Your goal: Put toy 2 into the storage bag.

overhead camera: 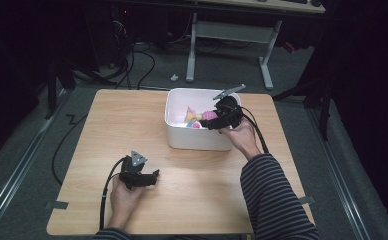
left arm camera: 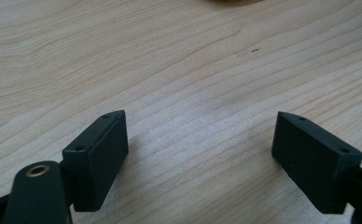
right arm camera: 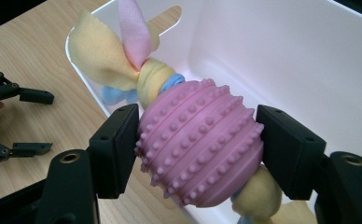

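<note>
Pink and bumpy, a round rubber ball toy with soft cloth tails [right arm camera: 200, 142] is seen between the two black jaws of the right gripper [right arm camera: 198, 149]. One jaw is pressed on each side of the ball, so the toy is held tight. Yellow, pink and blue cloth strips are tied at both ends of the ball. One bunch is stuck out past the jaws, toward the far wall of the box, and the other is hung down under the ball.

From the high view, the toy [overhead camera: 208, 116] is held by the right gripper [overhead camera: 213, 121] over the open top of a white plastic box [overhead camera: 198, 137], close to its right wall. The box is set on the far part of a light wooden table [overhead camera: 107, 125].

Near the front of the table, well apart from the box, the left gripper [overhead camera: 155, 174] is held low. Its jaws are spread wide in the left gripper view [left arm camera: 200, 154], and bare wood is seen between them.
</note>
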`<state>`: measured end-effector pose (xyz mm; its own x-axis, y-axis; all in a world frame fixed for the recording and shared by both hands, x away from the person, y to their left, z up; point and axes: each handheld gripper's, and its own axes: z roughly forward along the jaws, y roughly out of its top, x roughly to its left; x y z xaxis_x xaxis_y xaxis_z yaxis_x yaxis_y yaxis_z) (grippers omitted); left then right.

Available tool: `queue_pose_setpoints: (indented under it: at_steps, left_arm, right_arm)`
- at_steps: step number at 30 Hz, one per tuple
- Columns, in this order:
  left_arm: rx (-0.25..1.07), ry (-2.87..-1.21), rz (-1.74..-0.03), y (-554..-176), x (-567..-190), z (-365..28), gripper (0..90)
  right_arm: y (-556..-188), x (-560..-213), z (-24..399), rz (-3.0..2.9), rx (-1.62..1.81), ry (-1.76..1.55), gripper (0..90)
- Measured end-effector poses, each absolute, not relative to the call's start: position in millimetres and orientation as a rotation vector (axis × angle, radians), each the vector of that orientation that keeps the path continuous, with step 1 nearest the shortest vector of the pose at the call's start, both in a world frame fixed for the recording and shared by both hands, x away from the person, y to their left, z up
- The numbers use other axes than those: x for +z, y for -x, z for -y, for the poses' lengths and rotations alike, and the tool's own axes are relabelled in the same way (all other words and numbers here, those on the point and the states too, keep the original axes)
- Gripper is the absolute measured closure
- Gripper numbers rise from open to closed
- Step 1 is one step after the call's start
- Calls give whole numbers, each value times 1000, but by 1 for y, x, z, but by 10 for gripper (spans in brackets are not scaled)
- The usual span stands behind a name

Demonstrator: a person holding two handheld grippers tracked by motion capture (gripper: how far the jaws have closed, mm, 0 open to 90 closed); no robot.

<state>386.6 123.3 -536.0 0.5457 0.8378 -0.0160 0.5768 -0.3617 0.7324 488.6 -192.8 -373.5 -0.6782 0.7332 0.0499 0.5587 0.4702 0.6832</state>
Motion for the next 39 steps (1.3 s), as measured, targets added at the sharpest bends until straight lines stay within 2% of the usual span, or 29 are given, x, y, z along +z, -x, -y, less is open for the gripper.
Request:
queue_pose_setpoints:
  at_steps: [6,19,31,39]
  left_arm:
    - [475,-2078,-1136,-387,-536,-123,186]
    - [478,-2078,-1136,-387,-536,-123,191]
    - [479,-2079,-1136,-387,-536,-123,192]
    - [483,-2077,-1138,-386,-536,-123,194]
  right_arm:
    - [-482,-367,203,-2415,1056,-1125,298]
    - [-429,-367,252,-2239,1175,-1153,354]
    - [-385,-380,305,-2103,1209,-1249,362]
    - [-364,-382,324,-2049,1224,-1272,369]
